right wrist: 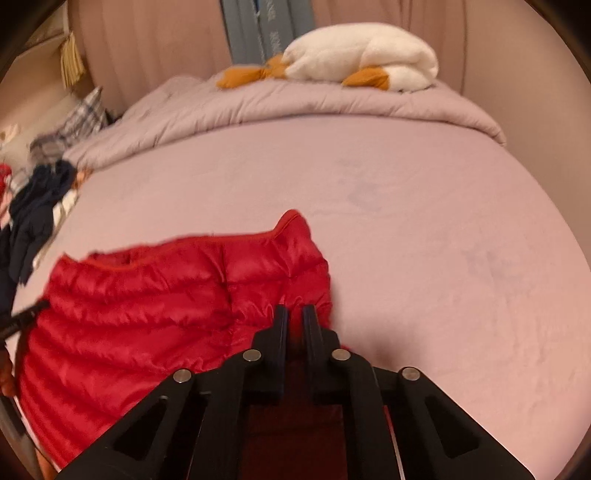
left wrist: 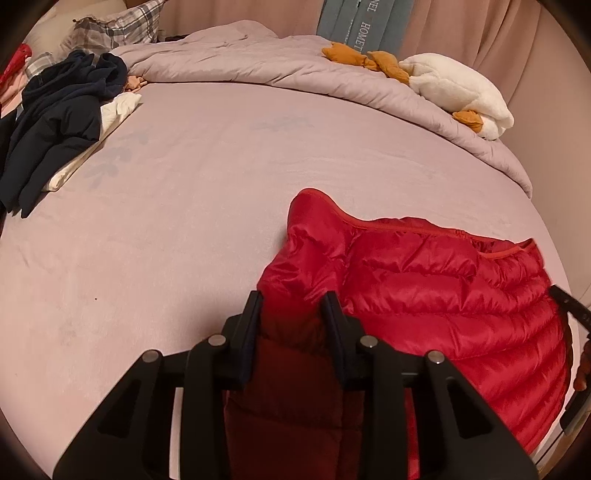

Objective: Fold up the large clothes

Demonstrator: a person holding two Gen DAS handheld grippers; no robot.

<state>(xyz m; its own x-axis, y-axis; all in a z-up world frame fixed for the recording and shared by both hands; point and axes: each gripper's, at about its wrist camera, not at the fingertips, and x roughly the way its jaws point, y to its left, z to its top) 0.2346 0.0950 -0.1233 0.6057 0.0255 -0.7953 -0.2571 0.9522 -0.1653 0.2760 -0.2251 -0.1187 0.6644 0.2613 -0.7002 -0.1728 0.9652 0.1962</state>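
Red puffer jacket (left wrist: 443, 295) flat on bed (left wrist: 184, 240), near edge. Left tongs (left wrist: 293, 299) clamped on one corner, right tongs (right wrist: 294, 314) pinched on other. Grasp step; next probably lift both, fold forward evenly.

Hidden and cut off

The quilted red down jacket (left wrist: 443, 295) runs under both views' lower edges (its hem unseen); the grey-blue lettered banner (left wrist: 364, 27) is cropped above.

Puffer jacket (left wrist: 424, 280) flat on bed sheet (left wrist: 203, 221), near edge. Left gripper (left wrist: 293, 299) at its left side, right gripper (right wrist: 295, 314) at its right. Duvet (left wrist: 240, 59) bunched at far side w/ plush toy (left wrist: 458, 88) on top. Clothes pile (left wrist: 59, 122) far left.
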